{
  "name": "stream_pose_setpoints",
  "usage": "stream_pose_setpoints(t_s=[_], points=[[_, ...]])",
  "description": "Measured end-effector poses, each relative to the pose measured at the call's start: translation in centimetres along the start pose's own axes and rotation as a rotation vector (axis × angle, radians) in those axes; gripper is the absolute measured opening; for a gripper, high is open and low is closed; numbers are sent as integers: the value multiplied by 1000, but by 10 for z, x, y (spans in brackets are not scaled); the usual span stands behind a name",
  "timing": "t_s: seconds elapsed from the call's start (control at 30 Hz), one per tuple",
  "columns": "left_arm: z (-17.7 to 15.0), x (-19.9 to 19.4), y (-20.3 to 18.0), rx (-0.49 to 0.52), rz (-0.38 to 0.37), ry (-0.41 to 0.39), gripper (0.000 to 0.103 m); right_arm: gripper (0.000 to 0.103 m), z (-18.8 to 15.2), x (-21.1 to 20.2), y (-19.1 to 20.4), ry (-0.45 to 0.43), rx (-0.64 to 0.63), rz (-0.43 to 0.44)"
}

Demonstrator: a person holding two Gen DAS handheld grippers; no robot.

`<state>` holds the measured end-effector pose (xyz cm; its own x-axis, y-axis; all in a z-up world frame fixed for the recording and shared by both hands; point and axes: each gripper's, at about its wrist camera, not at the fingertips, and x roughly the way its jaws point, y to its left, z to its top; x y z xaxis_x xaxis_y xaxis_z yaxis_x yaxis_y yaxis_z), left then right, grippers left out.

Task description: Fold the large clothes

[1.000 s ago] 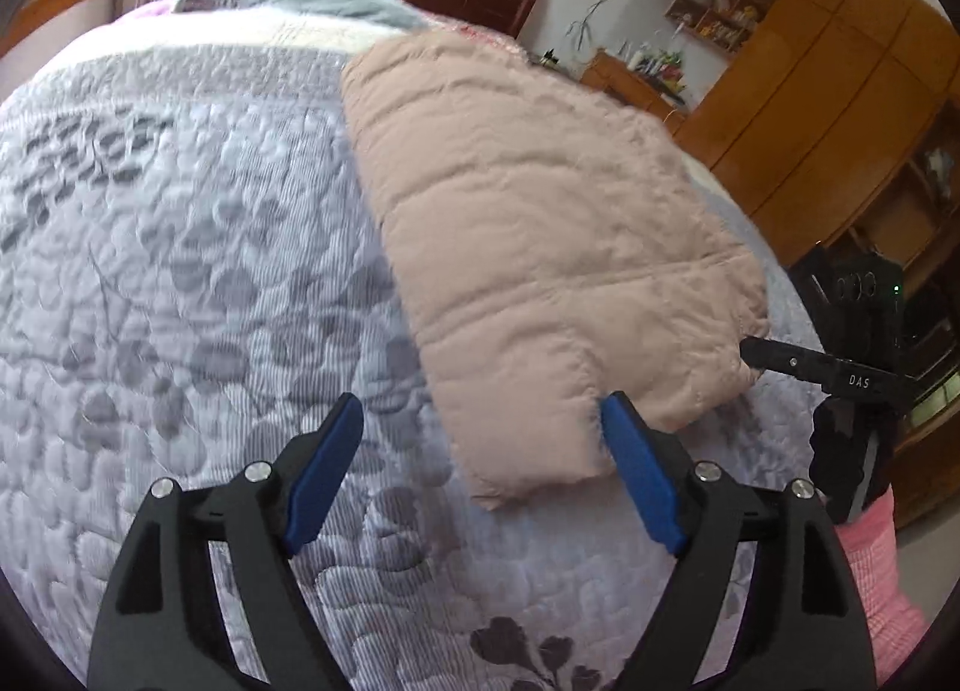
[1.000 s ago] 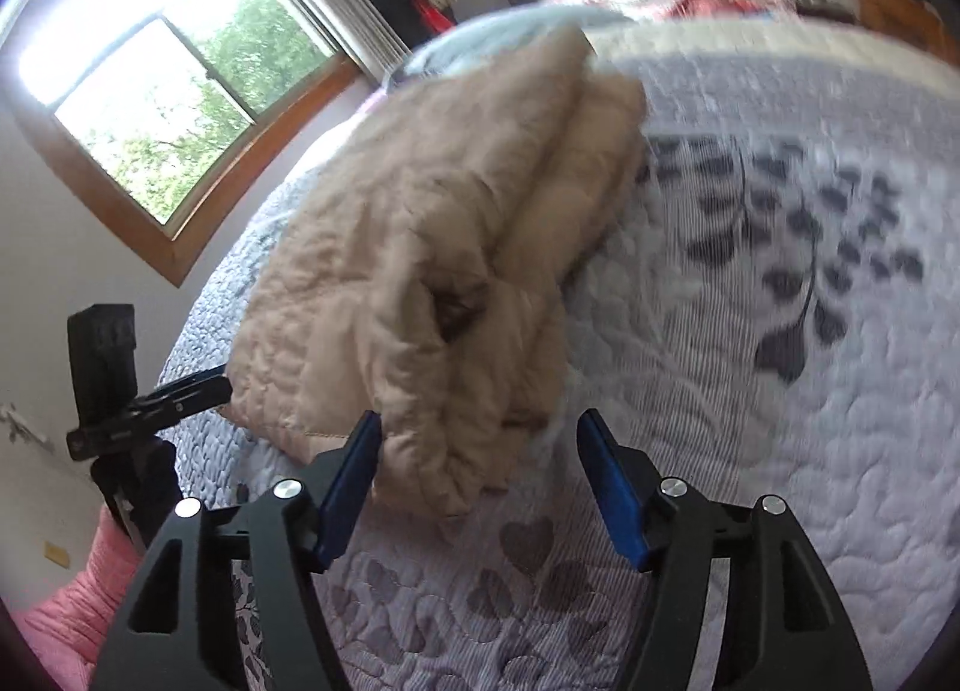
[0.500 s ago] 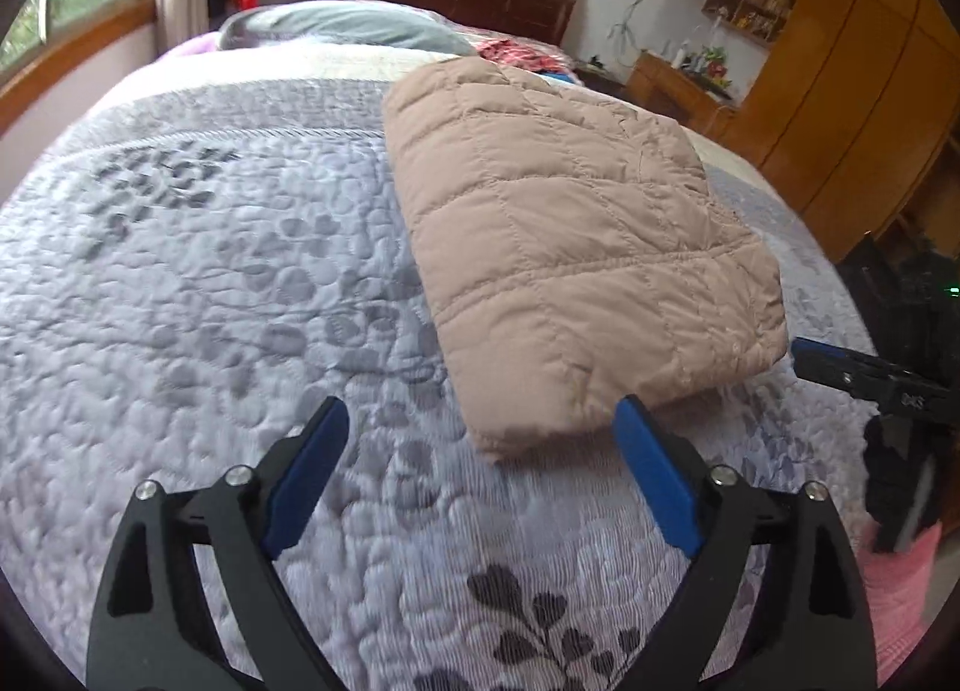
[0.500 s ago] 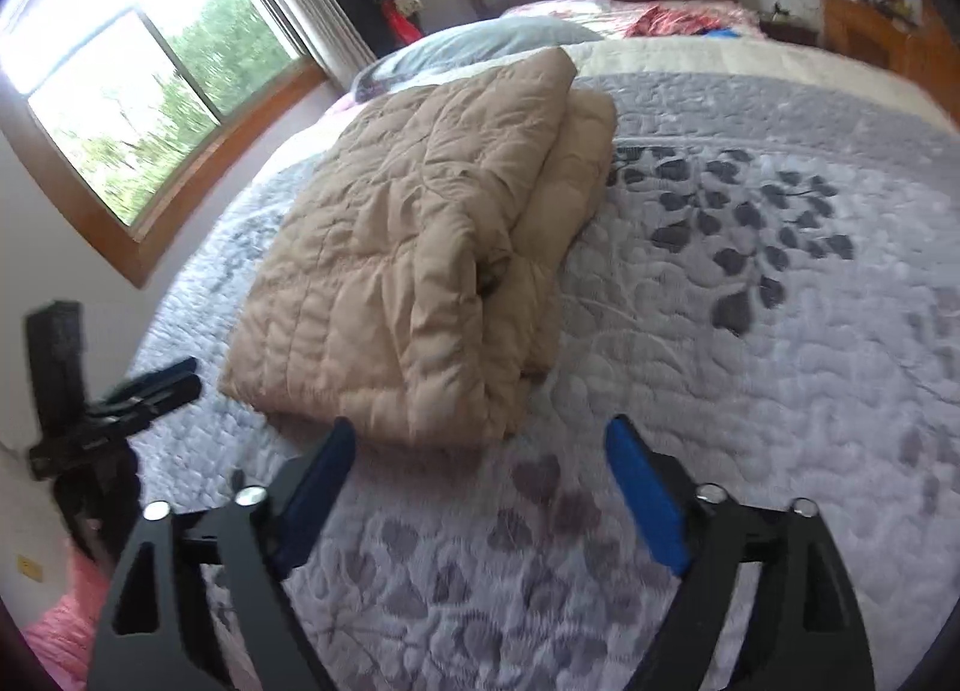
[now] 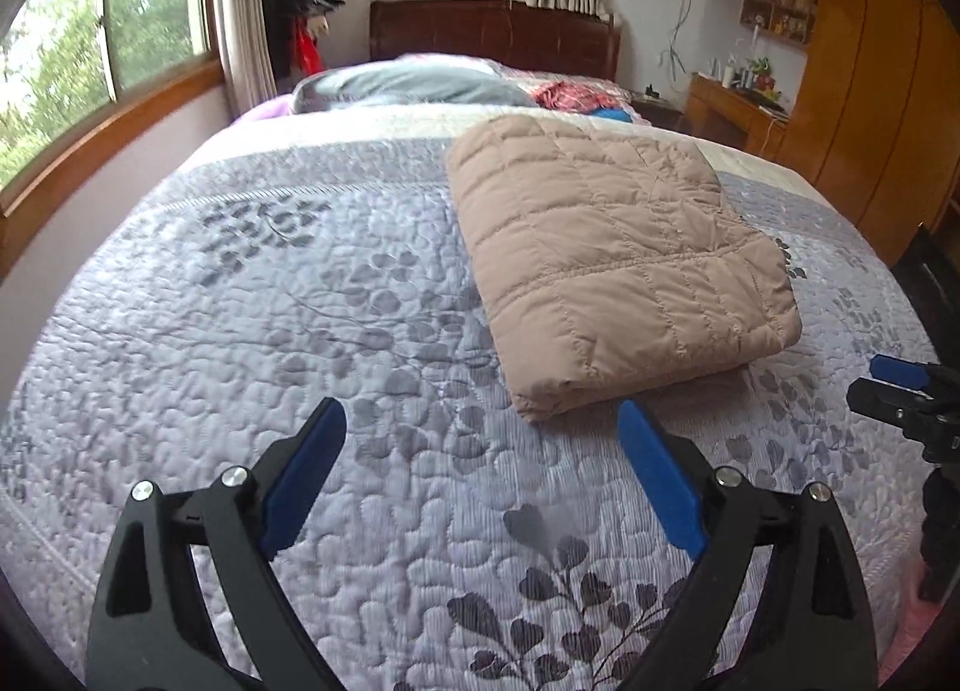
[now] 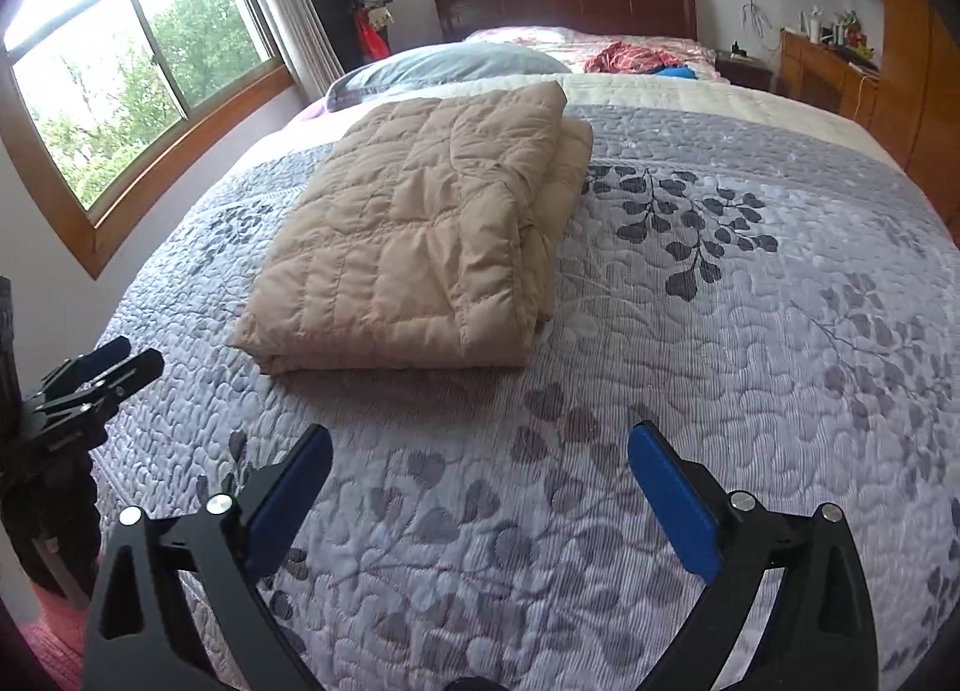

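A beige quilted garment (image 5: 612, 259) lies folded into a thick rectangle on the grey leaf-patterned bedspread (image 5: 270, 331). My left gripper (image 5: 480, 412) hovers above the bedspread just short of the garment's near corner, open, nothing between its blue pads. In the right wrist view the same garment (image 6: 414, 247) lies ahead and to the left, its layered edges showing on the right side. My right gripper (image 6: 480, 434) is apart from it over the bedspread (image 6: 750, 361), its jaws opening wide and empty. Each gripper shows at the edge of the other's view.
A grey pillow (image 5: 408, 84) and red cloth (image 5: 564, 93) lie near the dark headboard (image 5: 492, 33). Windows (image 6: 132, 84) line the left wall. A wooden wardrobe (image 5: 870, 90) and desk stand on the right. Something pink (image 6: 54, 637) sits below the bed's near edge.
Both grippers let go of the garment's near edge, opened wider and drew back and up. The folded garment now lies farther ahead, and more of the room shows.
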<state>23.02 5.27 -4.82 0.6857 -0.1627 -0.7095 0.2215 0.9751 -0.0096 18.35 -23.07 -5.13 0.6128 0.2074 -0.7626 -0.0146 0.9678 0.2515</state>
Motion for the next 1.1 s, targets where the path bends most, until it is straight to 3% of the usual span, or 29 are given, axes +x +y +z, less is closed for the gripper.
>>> stream_pose_setpoints(t_s=[0.7, 1.1], points=[[-27, -50, -15, 0, 28, -30, 92, 99, -28, -38, 34, -64, -30, -16], [-31, -55, -18, 11, 37, -37, 92, 99, -31, -39, 32, -65, -17, -30]])
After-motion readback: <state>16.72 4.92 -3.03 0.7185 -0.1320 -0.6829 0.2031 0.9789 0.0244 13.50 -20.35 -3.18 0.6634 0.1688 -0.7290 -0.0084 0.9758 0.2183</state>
